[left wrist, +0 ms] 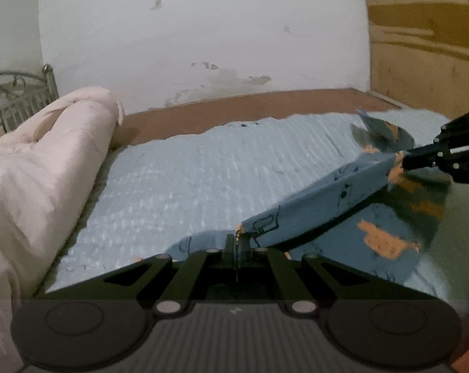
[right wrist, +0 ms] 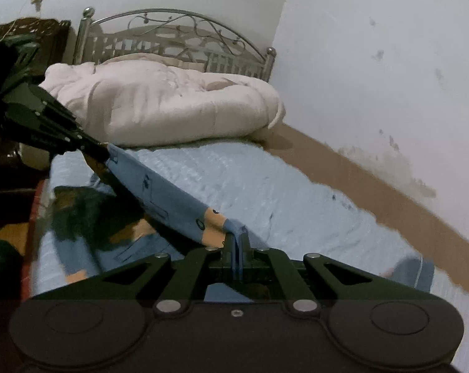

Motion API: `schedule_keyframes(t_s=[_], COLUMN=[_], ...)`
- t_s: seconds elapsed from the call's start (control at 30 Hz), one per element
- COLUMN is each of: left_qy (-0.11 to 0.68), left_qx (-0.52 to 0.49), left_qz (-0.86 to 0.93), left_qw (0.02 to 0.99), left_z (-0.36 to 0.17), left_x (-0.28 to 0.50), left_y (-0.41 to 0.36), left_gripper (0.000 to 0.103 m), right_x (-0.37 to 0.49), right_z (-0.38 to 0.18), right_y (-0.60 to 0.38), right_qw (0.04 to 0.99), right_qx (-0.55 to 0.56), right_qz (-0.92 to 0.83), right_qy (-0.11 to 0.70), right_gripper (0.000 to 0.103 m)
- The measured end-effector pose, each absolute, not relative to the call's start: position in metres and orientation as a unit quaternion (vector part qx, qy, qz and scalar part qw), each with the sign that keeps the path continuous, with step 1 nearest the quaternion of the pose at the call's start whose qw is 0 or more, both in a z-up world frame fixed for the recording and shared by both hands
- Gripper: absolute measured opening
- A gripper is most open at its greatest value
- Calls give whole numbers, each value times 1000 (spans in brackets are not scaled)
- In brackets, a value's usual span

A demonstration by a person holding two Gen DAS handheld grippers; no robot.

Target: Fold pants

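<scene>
Two grippers pinch the pants [left wrist: 327, 199] edge, stretched between them.

- The pants [left wrist: 324, 205] were smeared by motion blur; the small dark print on the blue cloth could not be read, and the hanging part was a dark and orange smudge.
- The left claw [left wrist: 237, 242] hid the corner of cloth pinched between its jaws.
- The right claw [right wrist: 236, 250] likewise covered its pinched corner.
- In the left wrist view the right claw's body ran off the right edge.
- The metal headboard [left wrist: 20, 99] was cut by the left edge there, and the pale quilt [left wrist: 38, 168] hid its lower bars.
- The dark furniture [right wrist: 23, 40] at far left was too dim to identify.
</scene>
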State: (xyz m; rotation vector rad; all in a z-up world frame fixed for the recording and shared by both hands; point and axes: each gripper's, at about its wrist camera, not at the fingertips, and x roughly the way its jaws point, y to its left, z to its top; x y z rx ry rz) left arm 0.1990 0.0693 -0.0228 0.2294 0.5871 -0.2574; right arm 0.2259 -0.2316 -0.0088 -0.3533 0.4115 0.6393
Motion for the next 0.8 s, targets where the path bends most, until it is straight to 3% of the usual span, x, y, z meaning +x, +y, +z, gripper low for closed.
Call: schedule_keyframes(t_s=[0.37,0.8], left_qy=[294,336], left_qx=[149,166], left_qz=[-140,-138], left_qw=[934,917], left_z=[-50,-78], left_x=[158,157], left_y=[56,44], left_gripper=[0,0], right_x=[163,153], right_z=[-52,-82], right_y=[-233,-232], right_qw=[924,917], right_qx=[-161,-163], right_qz=[273,262], right_qy=[216,251], right_gripper=[0,0])
